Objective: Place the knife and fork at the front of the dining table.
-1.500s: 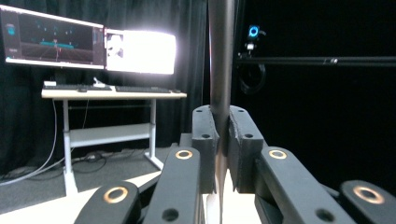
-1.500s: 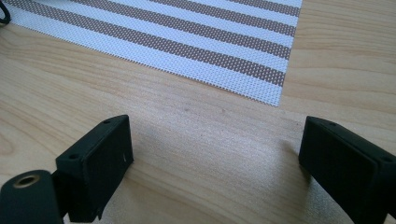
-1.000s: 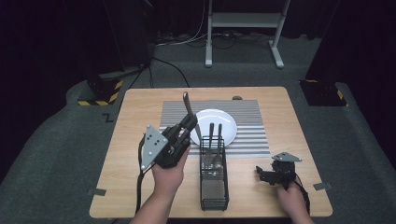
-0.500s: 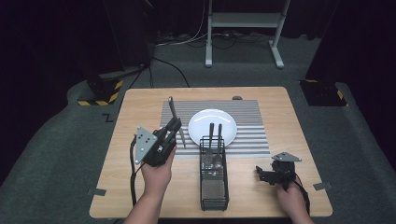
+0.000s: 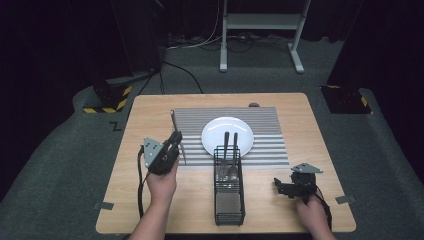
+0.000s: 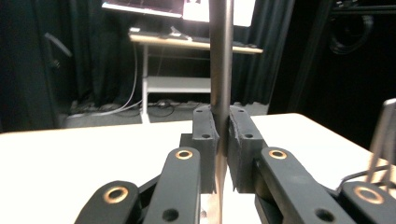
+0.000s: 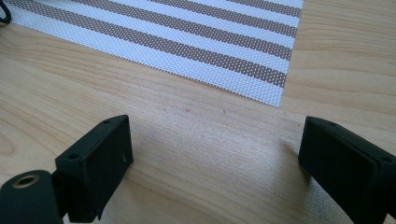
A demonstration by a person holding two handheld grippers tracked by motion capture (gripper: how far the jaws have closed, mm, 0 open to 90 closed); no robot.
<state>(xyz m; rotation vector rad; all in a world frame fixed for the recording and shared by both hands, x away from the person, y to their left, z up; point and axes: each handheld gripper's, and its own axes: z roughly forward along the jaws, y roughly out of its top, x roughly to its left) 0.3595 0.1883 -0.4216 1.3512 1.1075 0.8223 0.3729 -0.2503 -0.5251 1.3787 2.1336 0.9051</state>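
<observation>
Knife pinched in left gripper over striped placemat on wooden table.

My high view sits above the near edge of the table, looking forward and down; it takes in the whole top, the mat and the dark floor beyond. My left gripper view rides low and near level, facing across the table toward a far desk, with a utensil close up between its jaws. My right gripper view tilts down, very near the wood, facing the mat's corner. All three share the tabletop; high and right views share the mat.
</observation>
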